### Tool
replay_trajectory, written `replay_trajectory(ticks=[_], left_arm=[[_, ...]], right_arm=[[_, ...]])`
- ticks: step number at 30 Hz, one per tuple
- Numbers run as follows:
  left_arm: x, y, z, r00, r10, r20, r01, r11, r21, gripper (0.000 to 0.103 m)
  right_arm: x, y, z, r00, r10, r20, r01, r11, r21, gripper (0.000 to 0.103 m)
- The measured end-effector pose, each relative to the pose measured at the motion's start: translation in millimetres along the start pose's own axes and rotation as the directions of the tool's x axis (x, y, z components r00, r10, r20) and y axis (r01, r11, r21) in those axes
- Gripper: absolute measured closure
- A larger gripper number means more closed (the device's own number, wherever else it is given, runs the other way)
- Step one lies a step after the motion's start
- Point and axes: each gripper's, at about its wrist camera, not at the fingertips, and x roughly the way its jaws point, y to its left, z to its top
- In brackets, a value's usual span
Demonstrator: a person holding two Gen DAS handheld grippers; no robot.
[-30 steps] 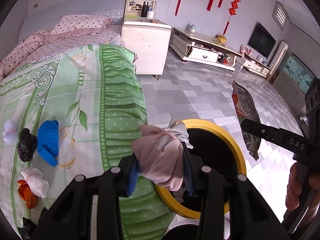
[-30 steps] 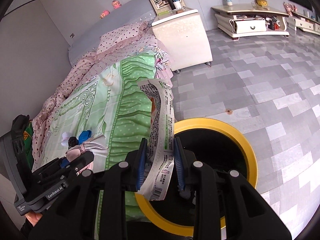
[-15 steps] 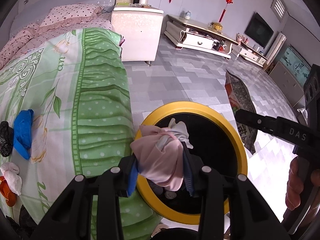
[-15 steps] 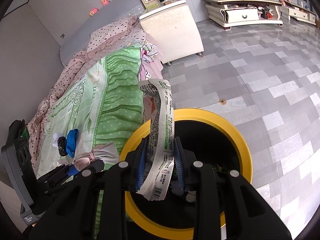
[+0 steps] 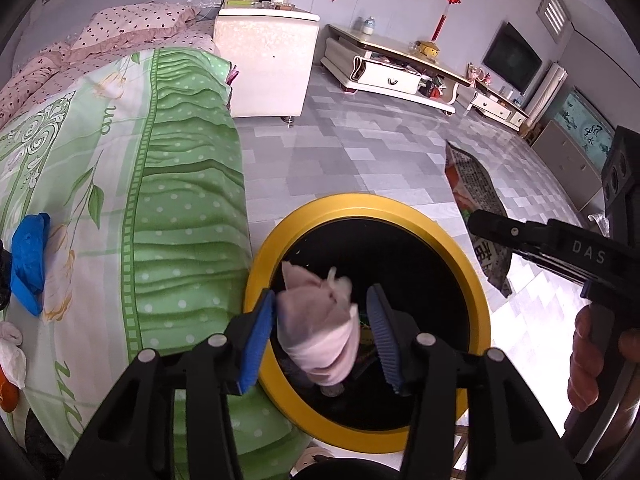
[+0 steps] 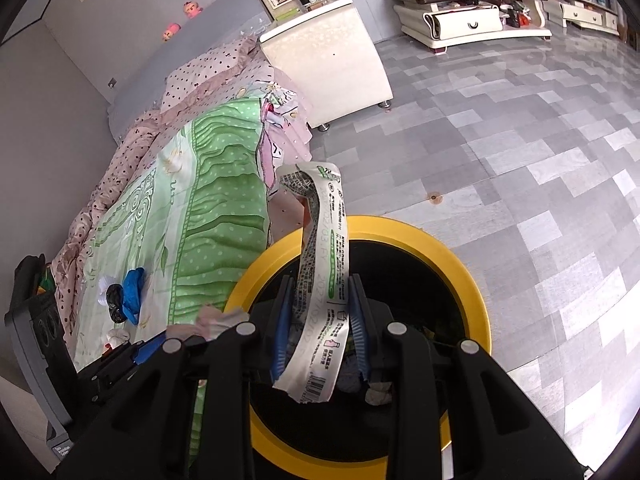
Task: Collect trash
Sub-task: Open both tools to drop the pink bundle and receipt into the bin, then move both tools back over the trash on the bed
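A round bin with a yellow rim (image 5: 476, 280) and a black inside stands on the floor against the bed. My left gripper (image 5: 318, 338) hangs over its mouth and its jaws are opening. A pink knotted bundle (image 5: 316, 324) sits loose between the blue pads, with a gap on the right side. My right gripper (image 6: 320, 320) is shut on a long white and green printed wrapper (image 6: 324, 264) above the same bin's rim (image 6: 460, 264). That wrapper (image 5: 476, 192) also shows at the right of the left wrist view.
The green floral bedspread (image 5: 168, 200) holds a blue scrap (image 5: 28, 256), a white tissue wad (image 5: 10, 352) and dark and orange bits at its left edge. A white nightstand (image 5: 264, 68) and a low TV cabinet (image 5: 384, 76) stand beyond grey floor tiles (image 5: 360, 152).
Both grippers came down closer over the bin. The left jaws spread apart and the pink bundle slipped lower between them. The right jaws kept hold of the wrapper.
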Motion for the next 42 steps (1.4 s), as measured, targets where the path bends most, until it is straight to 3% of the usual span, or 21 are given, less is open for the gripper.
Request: replay_trajectory(ticks=[5, 7, 11, 15, 26, 42], left_arm=[[-7.7, 2.5, 0.2, 1.0, -0.002, 0.018, 0.002, 1.0, -0.007, 0.043], [-11.3, 4.5, 0.6, 1.0, 0.005, 0.027, -0.004, 1.0, -0.01, 0.037], [-18.3, 12.9, 0.8, 0.999, 0.02, 0.041, -0.02, 1.0, -0.02, 0.033], [-28.0, 24.5, 0.8, 0.997, 0.048, 0.055, -0.047, 0.999, -0.028, 0.031], [-62.7, 68.2, 1.4, 0.987, 0.125, 0.1, -0.118, 0.99, -0.073, 0.028], [-114.3, 163.3, 2.5, 0.957, 0.252, 0.142, -0.222, 0.955, -0.196, 0.028]], right_arm=[[-5.7, -4.0, 1.4, 1.0, -0.013, 0.011, 0.012, 1.0, 0.016, 0.076], [-8.3, -4.1, 1.6, 1.0, -0.015, 0.014, 0.015, 1.0, 0.021, 0.064], [-12.5, -0.4, 0.4, 0.999, -0.028, 0.019, 0.027, 1.0, 0.013, 0.061], [-16.1, 5.1, -0.8, 0.999, -0.047, 0.028, 0.047, 0.999, 0.002, 0.05], [-20.3, 36.9, -2.4, 0.999, -0.045, 0.03, 0.046, 0.998, -0.043, 0.038], [3.5, 125.1, -7.2, 0.999, 0.04, 0.006, -0.039, 0.988, -0.151, 0.034]])
